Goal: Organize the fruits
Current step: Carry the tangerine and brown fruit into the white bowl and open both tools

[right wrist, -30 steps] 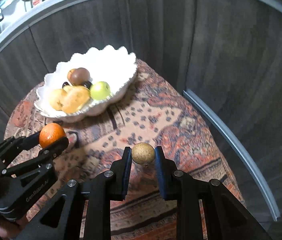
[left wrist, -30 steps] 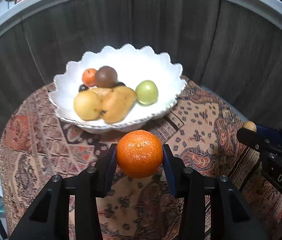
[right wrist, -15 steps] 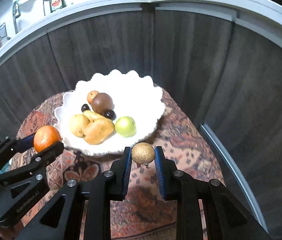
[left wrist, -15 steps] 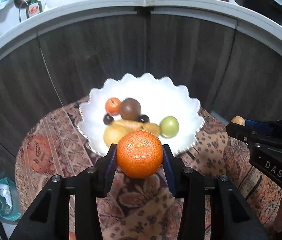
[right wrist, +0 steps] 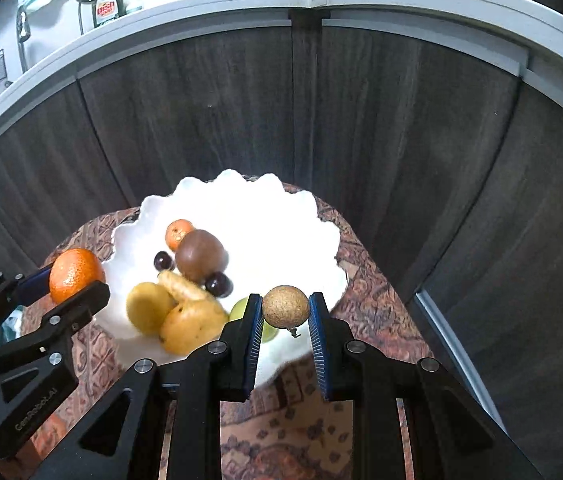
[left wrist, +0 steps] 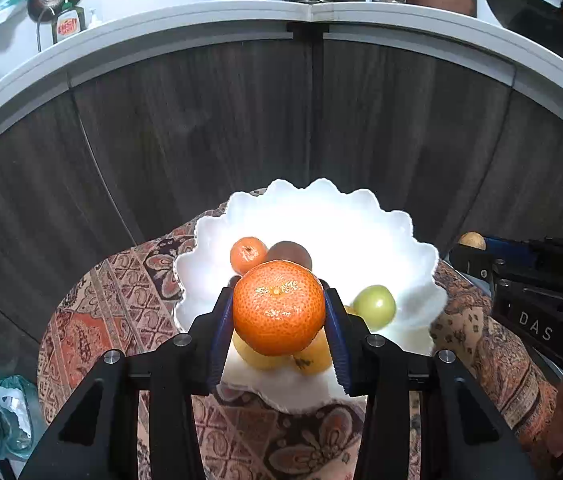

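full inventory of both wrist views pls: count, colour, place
bowl: 1, white scalloped, on patterned cloth
small mandarin: 1, orange, bowl rear
brown fruit: 1, bowl centre
dark cherries: 2, beside brown fruit
yellow fruits: about 3, bowl front
green fruit: 1, bowl right
patterned cloth: 1, red-brown, under bowl
dish soap bottle: 1, green, counter
left tongs: shut on mandarin, orange
right tongs: shut on tan round fruit

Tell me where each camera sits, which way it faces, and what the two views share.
Left wrist: behind the left gripper, facing the scalloped white bowl; its fingers clamp a big orange mandarin.
Right wrist: behind the right gripper, facing the same bowl; it clamps a small round tan fruit.
Shared: bowl, green fruit, patterned cloth, each other's gripper.
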The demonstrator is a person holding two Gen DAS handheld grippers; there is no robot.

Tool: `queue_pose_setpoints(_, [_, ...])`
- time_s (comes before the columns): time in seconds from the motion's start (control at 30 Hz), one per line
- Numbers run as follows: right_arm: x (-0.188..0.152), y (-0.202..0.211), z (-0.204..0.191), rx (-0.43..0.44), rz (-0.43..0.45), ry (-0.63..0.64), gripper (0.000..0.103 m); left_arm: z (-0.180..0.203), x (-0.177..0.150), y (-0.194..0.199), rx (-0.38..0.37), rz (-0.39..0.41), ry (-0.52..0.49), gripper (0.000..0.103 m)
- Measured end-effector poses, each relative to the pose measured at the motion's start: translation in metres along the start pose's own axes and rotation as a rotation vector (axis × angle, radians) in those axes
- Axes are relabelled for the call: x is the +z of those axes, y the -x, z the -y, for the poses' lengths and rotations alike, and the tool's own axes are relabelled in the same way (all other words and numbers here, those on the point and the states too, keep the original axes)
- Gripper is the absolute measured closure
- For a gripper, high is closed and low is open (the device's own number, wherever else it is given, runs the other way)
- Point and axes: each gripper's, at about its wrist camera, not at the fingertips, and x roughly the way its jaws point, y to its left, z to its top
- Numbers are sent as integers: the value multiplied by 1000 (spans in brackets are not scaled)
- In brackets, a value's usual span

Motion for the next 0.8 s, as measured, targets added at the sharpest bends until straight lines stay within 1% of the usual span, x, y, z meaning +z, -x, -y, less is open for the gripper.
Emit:
queue_pose_setpoints(0.27, [13,-31,0,-9,-34,-5,79,-7,9,-32,16,-23,1,60])
queue_pose_setpoints(0.4, [16,-46,1,-9,-52,-12,79,-11,9,-47,12,-45,10,60])
queue_pose_setpoints(0.8, [19,-75,2,14,-97,-19,79,-16,3,-72,7,-91,28,59])
